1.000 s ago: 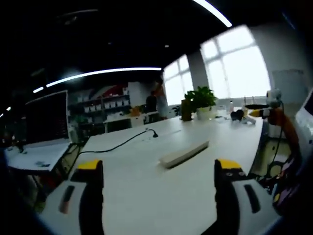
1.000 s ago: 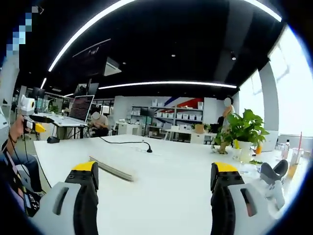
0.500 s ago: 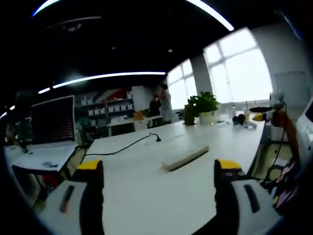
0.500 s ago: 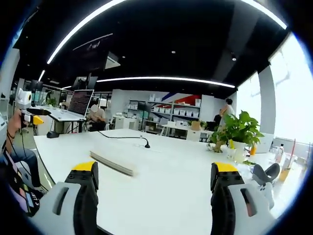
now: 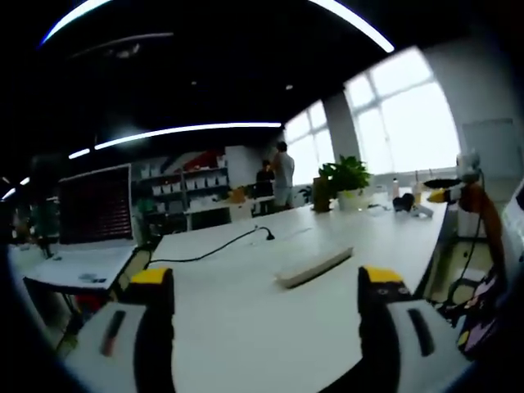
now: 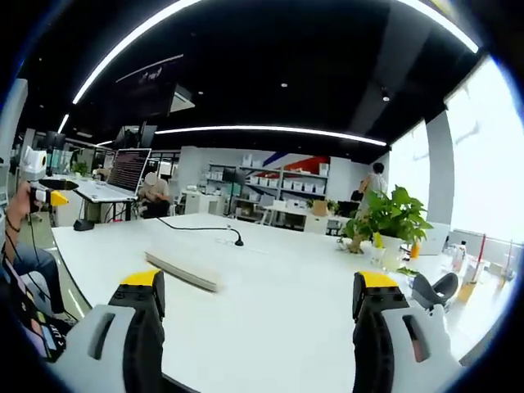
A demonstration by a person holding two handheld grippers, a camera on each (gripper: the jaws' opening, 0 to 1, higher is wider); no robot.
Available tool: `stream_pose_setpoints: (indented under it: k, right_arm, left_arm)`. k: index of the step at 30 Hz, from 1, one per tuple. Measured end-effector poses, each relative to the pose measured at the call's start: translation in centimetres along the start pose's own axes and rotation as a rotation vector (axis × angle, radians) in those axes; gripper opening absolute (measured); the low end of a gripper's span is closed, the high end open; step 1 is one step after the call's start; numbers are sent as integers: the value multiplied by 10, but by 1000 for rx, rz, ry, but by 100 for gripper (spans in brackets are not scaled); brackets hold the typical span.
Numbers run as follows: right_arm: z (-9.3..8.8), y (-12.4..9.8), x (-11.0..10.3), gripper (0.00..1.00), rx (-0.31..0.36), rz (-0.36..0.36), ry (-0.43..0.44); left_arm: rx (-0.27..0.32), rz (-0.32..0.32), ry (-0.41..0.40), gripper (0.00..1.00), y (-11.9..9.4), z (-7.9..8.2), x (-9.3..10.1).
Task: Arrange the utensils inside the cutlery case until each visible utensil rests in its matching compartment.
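Note:
A long, flat, pale case-like bar [image 5: 315, 266] lies on the white table [image 5: 237, 319], ahead of my left gripper [image 5: 266, 282], which is open and holds nothing. In the right gripper view the same bar [image 6: 182, 270] lies ahead and to the left of my right gripper [image 6: 260, 282], also open and bare. Both grippers hover low over the near part of the table, well short of the bar. The right gripper's yellow tip [image 5: 436, 196] enters the left gripper view from the right, and the left gripper [image 6: 51, 196] enters the right gripper view from the left.
A black cable [image 5: 209, 250] runs across the table to a small plug [image 6: 237, 242]. A potted plant [image 6: 391, 219], bottles and a dark rounded object [image 6: 432, 288] stand at the far end. A screen [image 5: 97, 205] sits on a neighbouring desk. People [image 5: 282, 172] are in the background.
Both cameras have shifted slightly, so the room sits a little differently in each view. The bar and cable have stayed in place, and both grippers have stayed open.

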State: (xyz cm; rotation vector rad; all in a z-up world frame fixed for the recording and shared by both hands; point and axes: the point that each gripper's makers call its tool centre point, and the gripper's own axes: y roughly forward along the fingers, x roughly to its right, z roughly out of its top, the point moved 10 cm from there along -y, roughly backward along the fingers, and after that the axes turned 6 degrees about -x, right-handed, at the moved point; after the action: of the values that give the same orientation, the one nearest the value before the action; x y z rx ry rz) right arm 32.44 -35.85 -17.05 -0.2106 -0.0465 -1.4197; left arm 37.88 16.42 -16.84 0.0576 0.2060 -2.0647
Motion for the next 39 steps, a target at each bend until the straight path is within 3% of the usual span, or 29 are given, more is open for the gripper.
stream_pose_setpoints:
  k: [17, 39]
  right_arm:
    - [1, -5, 4, 99, -21, -13, 17]
    - [2, -9, 3, 98, -37, -10, 22]
  left_arm:
    - [-24, 5, 2, 98, -1, 0, 1]
    - [-13, -3, 11, 98, -4, 3, 8]
